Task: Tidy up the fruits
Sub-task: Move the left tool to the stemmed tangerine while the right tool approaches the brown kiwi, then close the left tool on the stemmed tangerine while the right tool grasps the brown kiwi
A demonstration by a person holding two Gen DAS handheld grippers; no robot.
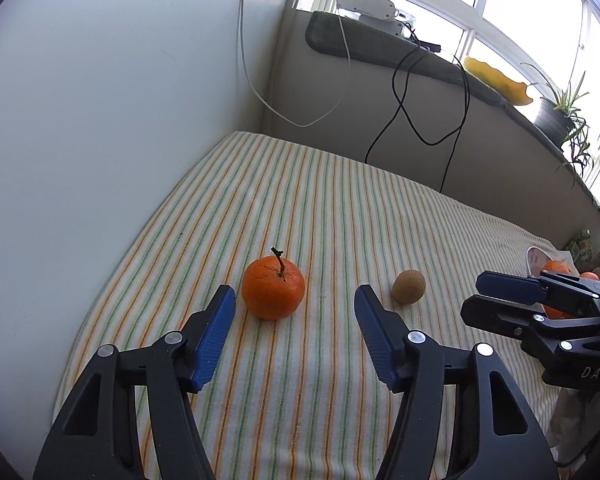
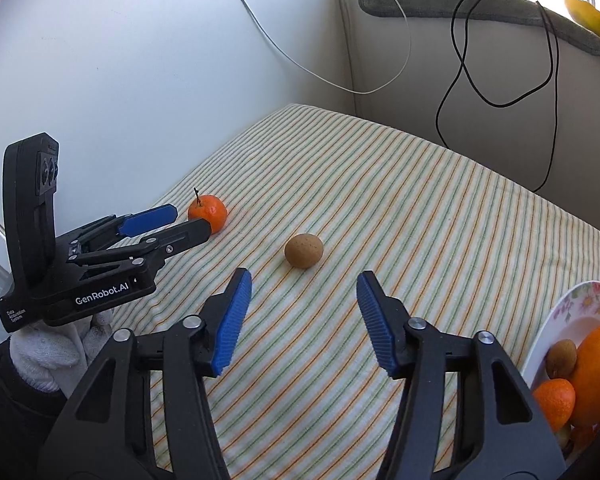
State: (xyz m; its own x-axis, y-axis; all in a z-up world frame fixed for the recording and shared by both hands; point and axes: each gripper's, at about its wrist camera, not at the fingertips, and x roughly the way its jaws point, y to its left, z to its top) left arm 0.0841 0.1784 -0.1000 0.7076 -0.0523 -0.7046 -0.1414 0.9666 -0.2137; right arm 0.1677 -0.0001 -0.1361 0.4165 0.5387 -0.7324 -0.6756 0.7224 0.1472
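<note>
Left wrist view: you are holding the left gripper (image 1: 296, 312) spread wide, gripping nothing.
Mandarin (image 1: 273, 293): sitting on the striped cloth (image 1: 340, 208), stem up, just ahead of the pads and nearer the 10 o'clock one.
Kiwi (image 1: 409, 287): lying loose at 2 o'clock, apart from the mandarin.
Right gripper (image 1: 480, 294): showing side-on at 3 o'clock, hiding most of the plate (image 1: 534, 258).
Right wrist view: you are holding the right gripper (image 2: 304, 306) wide apart too, carrying nothing.
Kiwi (image 2: 303, 251): lying dead ahead at 12 o'clock, short of the pads.
Mandarin (image 2: 208, 212): at 10 o'clock, with the left gripper (image 2: 190, 220) reaching its near side.
Plate (image 2: 572, 304): at 4 o'clock, already holding a kiwi and oranges.
Risk: closing off-centre is likely to roll the mandarin aside; the soft cloth may let the kiwi shift.
Risk: both grippers heading plateward could be crossing paths.
Only here: the plate's contents and your gloved left hand (image 2: 60, 344); the left view alone is showing the mandarin's offset between its pads.
</note>
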